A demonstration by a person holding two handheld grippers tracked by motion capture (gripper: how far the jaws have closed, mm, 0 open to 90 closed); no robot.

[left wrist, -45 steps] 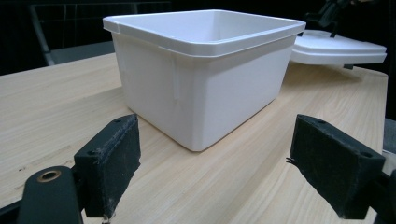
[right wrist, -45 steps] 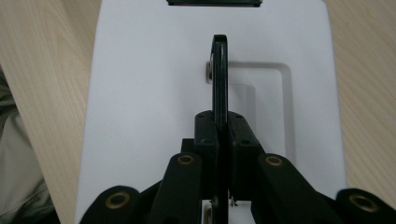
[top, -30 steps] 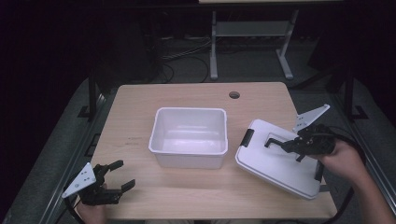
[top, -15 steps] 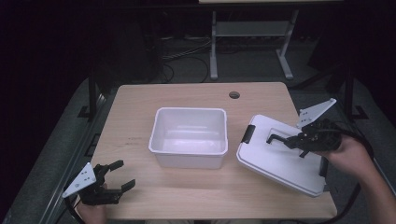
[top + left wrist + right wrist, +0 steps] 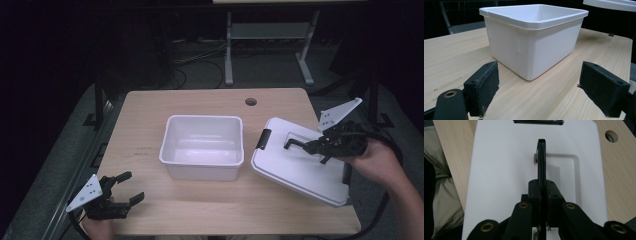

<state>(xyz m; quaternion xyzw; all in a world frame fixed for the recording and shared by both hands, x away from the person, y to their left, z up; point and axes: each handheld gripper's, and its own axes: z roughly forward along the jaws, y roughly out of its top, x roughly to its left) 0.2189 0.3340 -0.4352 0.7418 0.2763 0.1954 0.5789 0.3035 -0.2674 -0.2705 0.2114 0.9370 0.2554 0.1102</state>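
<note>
White lid (image 5: 299,167) now tilts higher off the bench (image 5: 200,210) beside the tub (image 5: 202,146), its black handle (image 5: 541,157) clamped in the right gripper (image 5: 305,145). Left gripper (image 5: 125,189) stays put, jaws apart.

Each tool is built of matte black parts. The left tool (image 5: 122,187) carries a grey three-cornered plate (image 5: 88,192) on top, marked with a few small dots, and thin black arms running out to the pads. In the left gripper view its pads (image 5: 484,88) are thick black foam blocks, roughly cut, with small round holes in the upper faces and a brass-coloured rivet on the link behind. The right tool (image 5: 292,145) bears a matching grey plate (image 5: 339,113), and a black cable (image 5: 387,145) loops away on its right. In the right gripper view its black links show four brass-ringed pivots (image 5: 523,205) and small dark screw holes.
</note>
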